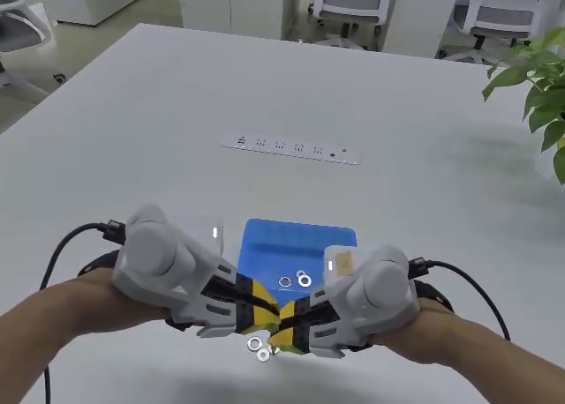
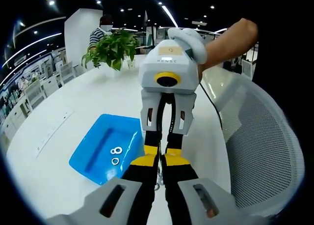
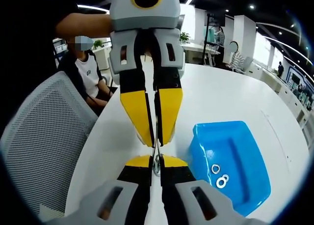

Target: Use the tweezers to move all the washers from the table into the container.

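- Setting: open-plan office.
- Large white table (image 1: 424, 113) with a recessed socket strip (image 1: 291, 148).
- Swivel office chairs (image 1: 353, 3) along the far edge; a mesh-backed chair (image 2: 265, 136) close by.
- Potted plant (image 2: 114, 48) at the table edge.
- Rows of ceiling spotlights (image 2: 98, 0) over further desks.

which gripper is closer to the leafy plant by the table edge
Right. The right gripper lies on the plant's side of the table; the left gripper meets it tip to tip from the opposite side, farther from the plant.
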A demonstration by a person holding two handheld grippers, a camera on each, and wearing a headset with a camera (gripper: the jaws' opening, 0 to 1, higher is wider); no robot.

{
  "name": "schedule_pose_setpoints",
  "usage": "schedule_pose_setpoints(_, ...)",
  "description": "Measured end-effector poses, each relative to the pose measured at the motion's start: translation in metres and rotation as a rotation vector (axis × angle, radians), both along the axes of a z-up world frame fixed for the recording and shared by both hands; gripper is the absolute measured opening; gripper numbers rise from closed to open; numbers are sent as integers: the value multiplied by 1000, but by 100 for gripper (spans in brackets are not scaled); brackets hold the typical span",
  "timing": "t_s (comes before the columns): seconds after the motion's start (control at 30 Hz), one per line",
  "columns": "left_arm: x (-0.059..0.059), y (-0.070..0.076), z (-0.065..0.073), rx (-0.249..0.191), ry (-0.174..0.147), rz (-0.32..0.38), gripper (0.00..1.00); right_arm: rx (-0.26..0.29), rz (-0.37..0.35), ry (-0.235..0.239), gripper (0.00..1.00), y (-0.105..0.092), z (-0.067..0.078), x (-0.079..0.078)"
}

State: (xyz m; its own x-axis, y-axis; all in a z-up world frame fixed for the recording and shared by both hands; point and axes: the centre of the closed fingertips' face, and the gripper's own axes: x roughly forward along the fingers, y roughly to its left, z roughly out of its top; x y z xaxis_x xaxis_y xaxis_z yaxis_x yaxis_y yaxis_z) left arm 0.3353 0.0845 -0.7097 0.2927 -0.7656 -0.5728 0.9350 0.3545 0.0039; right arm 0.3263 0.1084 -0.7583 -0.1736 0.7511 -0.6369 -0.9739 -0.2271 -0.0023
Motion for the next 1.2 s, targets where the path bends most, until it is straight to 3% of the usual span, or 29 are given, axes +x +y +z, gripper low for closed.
schedule_pose_setpoints(0.33,0,5,1,-9,5,22,9,-1,-3,-1,6,-2,0,1)
schedule_pose_setpoints(0.53,-2,9,2,-30,13,39,16,5,-5,-3,6,-3,4,1)
schedule_pose_setpoints(0.73,-7,13,3,-66,31,70,28,9,-1,-17,7,-5,10,3)
schedule_pose_setpoints(0.93,-7,21,2,-97,37,118,48,11,8,-32,7,-6,19,5)
schedule_pose_setpoints(1.07,-6,26,3,-106,21,148,64,16,6,-35,7,-6,25,6)
schedule_pose_setpoints(1.2,-5,31,6,-131,29,181,70,26,0,-40,7,-7,33,8)
